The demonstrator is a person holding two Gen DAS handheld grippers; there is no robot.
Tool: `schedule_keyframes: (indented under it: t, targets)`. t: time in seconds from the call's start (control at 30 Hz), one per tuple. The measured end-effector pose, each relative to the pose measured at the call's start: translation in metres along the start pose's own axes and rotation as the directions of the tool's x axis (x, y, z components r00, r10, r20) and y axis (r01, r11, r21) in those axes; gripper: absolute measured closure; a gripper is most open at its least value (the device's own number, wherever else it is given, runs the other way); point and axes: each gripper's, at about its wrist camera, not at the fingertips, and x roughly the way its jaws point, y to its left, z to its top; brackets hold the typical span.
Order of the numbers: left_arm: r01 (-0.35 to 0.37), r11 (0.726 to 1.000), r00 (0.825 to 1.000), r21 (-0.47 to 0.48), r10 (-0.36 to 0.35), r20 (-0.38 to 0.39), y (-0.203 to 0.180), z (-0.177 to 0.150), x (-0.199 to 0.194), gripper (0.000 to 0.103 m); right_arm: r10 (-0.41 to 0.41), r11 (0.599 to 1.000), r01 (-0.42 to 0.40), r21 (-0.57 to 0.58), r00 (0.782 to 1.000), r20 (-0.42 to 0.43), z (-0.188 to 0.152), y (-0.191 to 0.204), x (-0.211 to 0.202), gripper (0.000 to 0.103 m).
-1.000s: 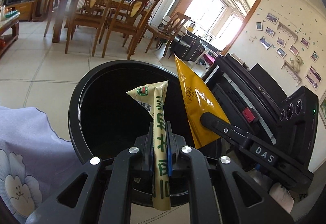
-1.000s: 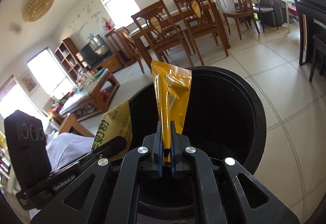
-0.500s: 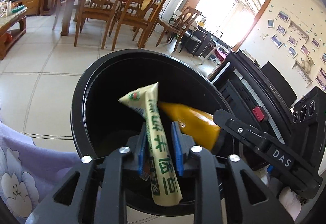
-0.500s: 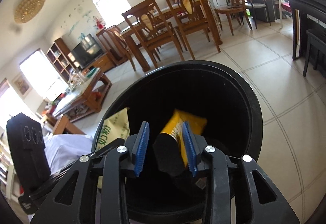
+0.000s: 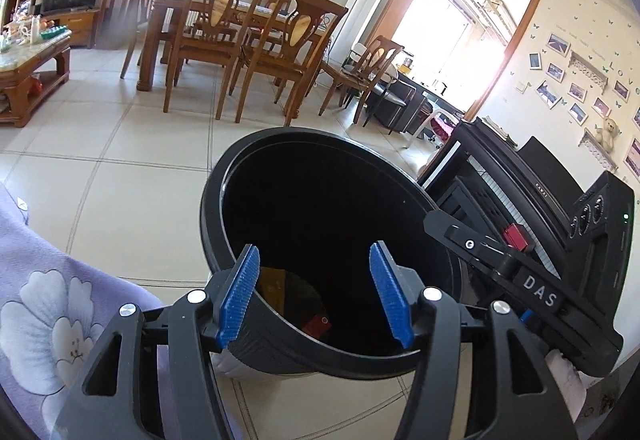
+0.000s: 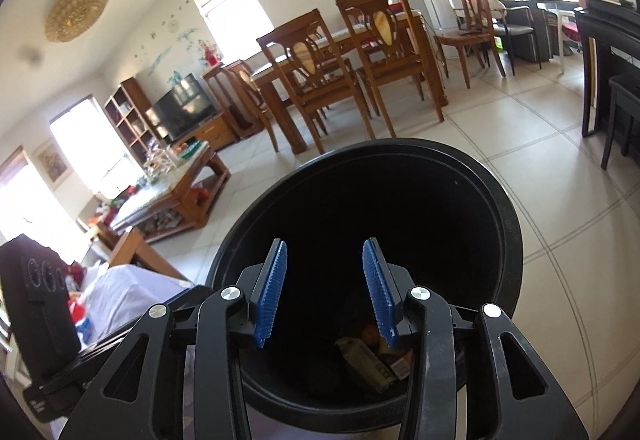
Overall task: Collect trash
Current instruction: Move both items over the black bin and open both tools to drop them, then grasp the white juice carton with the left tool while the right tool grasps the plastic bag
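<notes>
While the left gripper (image 5: 314,290) is spreading its jaws with nothing between them and the right gripper (image 6: 326,290) is hovering parted and empty, both are pointing into the black trash bin (image 6: 504,216), where wrappers (image 6: 366,358) are lying at the bottom, clear of the blue pads (image 5: 238,296).

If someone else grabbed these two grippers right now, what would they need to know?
Left gripper: nothing between its blue pads, jaws opening wider, over the black bin.
Right gripper: open and empty, over the same bin.
Trash: a yellow packet and other wrappers lie at the bottom of the bin.
Done: nothing is left in either gripper; the wrappers are in the bin.
Left: no other trash shows in these views; look around for more.
</notes>
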Motion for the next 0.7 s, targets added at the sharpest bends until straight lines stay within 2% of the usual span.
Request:
schedule_keyframes:
  t: [0.1,0.13,0.17,0.23,0.3,0.4,0.47,0.57,0.63,0.67,0.7]
  targets:
    - [-0.024,1.000,0.999,0.010,0.023,0.043,0.006,-0.006,-0.034,0.044,0.046,0.999,-0.046,-0.029,0.999,0.011,-0.001,0.011,-0.004,0.061]
    - [-0.038,0.999,0.998,0.012,0.037,0.059,0.008,-0.009,-0.047,0.042,0.059,0.997,-0.058,-0.044,0.998,0.013,-0.002,0.017,-0.004,0.057]
    - [-0.054,0.998,0.996,0.012,0.053,0.078,0.013,-0.012,-0.062,0.038,0.070,0.996,-0.069,-0.063,0.997,0.016,-0.002,0.023,-0.005,0.055]
    - [-0.097,0.995,0.989,0.005,0.095,0.112,0.024,-0.020,-0.095,0.036,0.099,0.989,-0.098,-0.110,0.995,0.009,-0.007,0.039,-0.006,0.053]
    - [-0.129,0.991,0.981,-0.018,0.131,0.144,0.041,-0.030,-0.131,0.035,0.137,0.978,-0.139,-0.157,0.990,-0.018,-0.013,0.058,-0.005,0.052]
    - [-0.204,0.977,0.959,-0.061,0.212,0.187,0.073,-0.047,-0.190,0.033,0.220,0.947,-0.236,-0.218,0.971,-0.097,-0.027,0.090,0.002,0.042]
    - [-0.282,0.956,0.933,-0.086,0.294,0.207,0.097,-0.058,-0.226,0.028,0.266,0.919,-0.301,-0.256,0.950,-0.161,-0.038,0.112,0.006,0.039]
    - [-0.410,0.904,0.880,-0.123,0.427,0.206,0.135,-0.076,-0.277,0.028,0.305,0.849,-0.381,-0.366,0.919,-0.249,-0.060,0.157,0.004,0.039]
    - [-0.487,0.863,0.839,-0.133,0.505,0.203,0.159,-0.085,-0.305,0.028,0.319,0.778,-0.416,-0.471,0.907,-0.274,-0.080,0.193,-0.008,0.035]
    - [-0.534,0.836,0.814,-0.127,0.548,0.190,0.172,-0.089,-0.315,0.028,0.326,0.729,-0.428,-0.534,0.903,-0.280,-0.090,0.213,-0.015,0.032]
    - [-0.572,0.813,0.794,-0.113,0.583,0.173,0.185,-0.091,-0.324,0.027,0.328,0.680,-0.428,-0.595,0.904,-0.275,-0.099,0.234,-0.022,0.024]
